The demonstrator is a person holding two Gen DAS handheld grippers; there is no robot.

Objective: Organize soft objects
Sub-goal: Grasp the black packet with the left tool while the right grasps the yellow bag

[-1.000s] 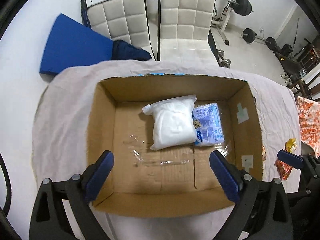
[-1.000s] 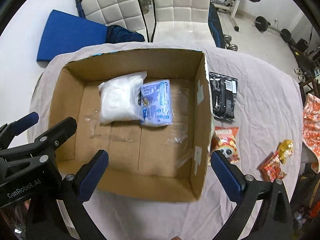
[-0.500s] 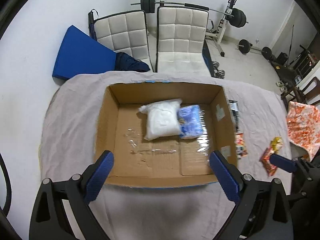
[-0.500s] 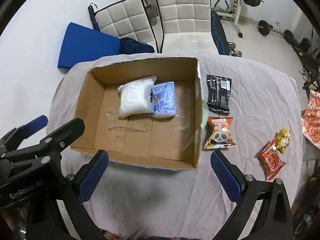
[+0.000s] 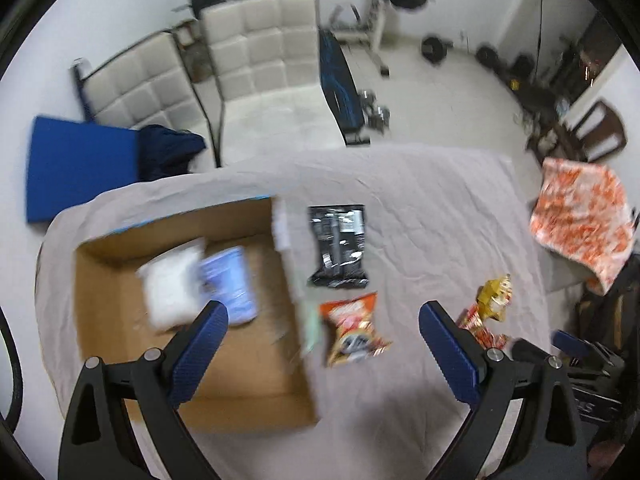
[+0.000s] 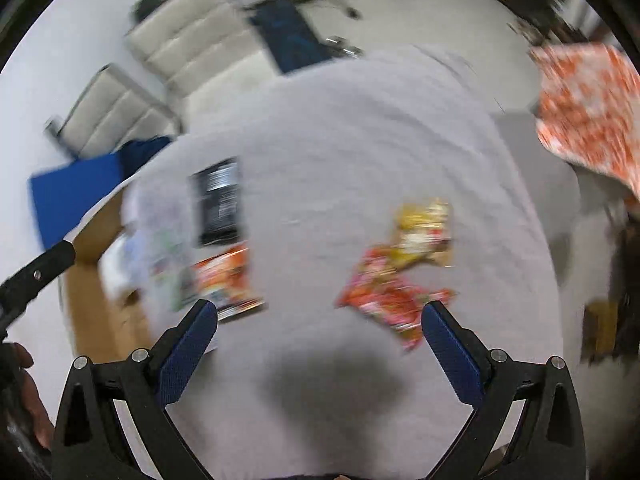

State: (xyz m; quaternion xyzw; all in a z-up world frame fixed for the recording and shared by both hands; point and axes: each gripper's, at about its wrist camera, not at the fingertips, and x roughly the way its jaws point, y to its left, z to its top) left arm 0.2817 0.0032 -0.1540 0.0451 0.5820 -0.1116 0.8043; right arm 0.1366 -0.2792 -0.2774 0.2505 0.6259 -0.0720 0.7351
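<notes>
While both views are smeared with blur, you can see that your left gripper (image 5: 322, 322) hangs above the cloth-covered table (image 5: 432, 216) with its blue fingers (image 5: 200, 350) spread wide apart and nothing between them. Your right gripper (image 6: 318, 330) is likewise spread wide and empty over the same cloth. At the left of the table sits the cardboard box (image 5: 120, 360), open at the top, and inside it, toward its far side, lie a white soft pack (image 5: 172, 292) and a blue-and-white pack (image 5: 230, 284) side by side, touching. Just right of the box's right wall, a black pouch (image 5: 339, 246) lies flat on the cloth, and nearer to you an orange snack bag (image 5: 352, 330) lies just beside that wall. Farther right, well apart from the box, a red wrapper (image 6: 386, 294) and a gold wrapper (image 6: 424, 226) lie touching or overlapping one another; in the right wrist view the red one lies just beyond your right gripper's right-hand finger. Off the table's far right corner hangs an orange-and-white patterned cloth (image 5: 584, 220). Beyond the far edge stand two white padded chairs (image 5: 264, 52), and a blue mat (image 5: 76, 168) leans at the far left.
</notes>
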